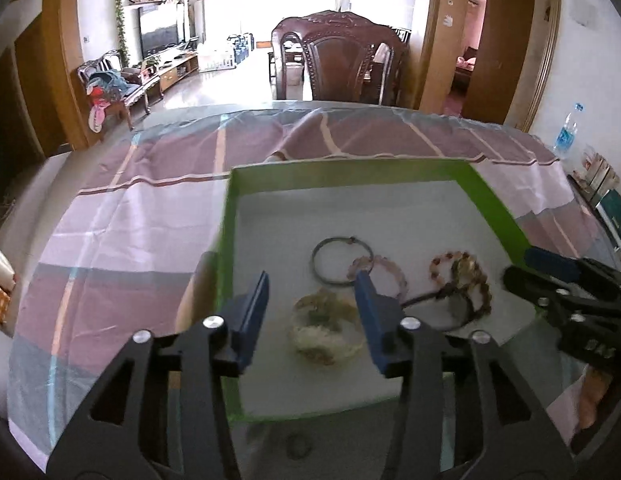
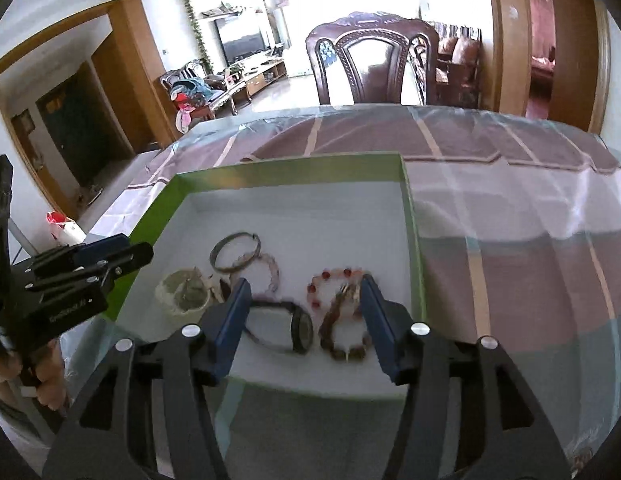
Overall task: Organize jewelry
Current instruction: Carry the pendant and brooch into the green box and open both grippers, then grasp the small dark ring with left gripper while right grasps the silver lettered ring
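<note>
A green-rimmed box (image 1: 226, 216) (image 2: 412, 216) with a white floor holds the jewelry. In it lie a metal bangle (image 1: 337, 260) (image 2: 235, 256), a pink bead bracelet (image 1: 394, 276) (image 2: 270, 268), a cream bracelet (image 1: 324, 332) (image 2: 182, 292), a red bead bracelet (image 1: 440, 266) (image 2: 322, 284), a brown bead bracelet (image 1: 476, 284) (image 2: 346, 340) and a black watch (image 1: 450, 300) (image 2: 298, 328). My left gripper (image 1: 315, 284) is open and empty above the cream bracelet. My right gripper (image 2: 304, 280) is open and empty above the watch and bead bracelets.
The box sits on a table with a purple and pink cloth (image 1: 150, 208) under clear plastic. A dark wooden chair (image 1: 342, 60) stands at the far edge. A water bottle (image 1: 566, 132) and books (image 1: 606, 196) are at the right.
</note>
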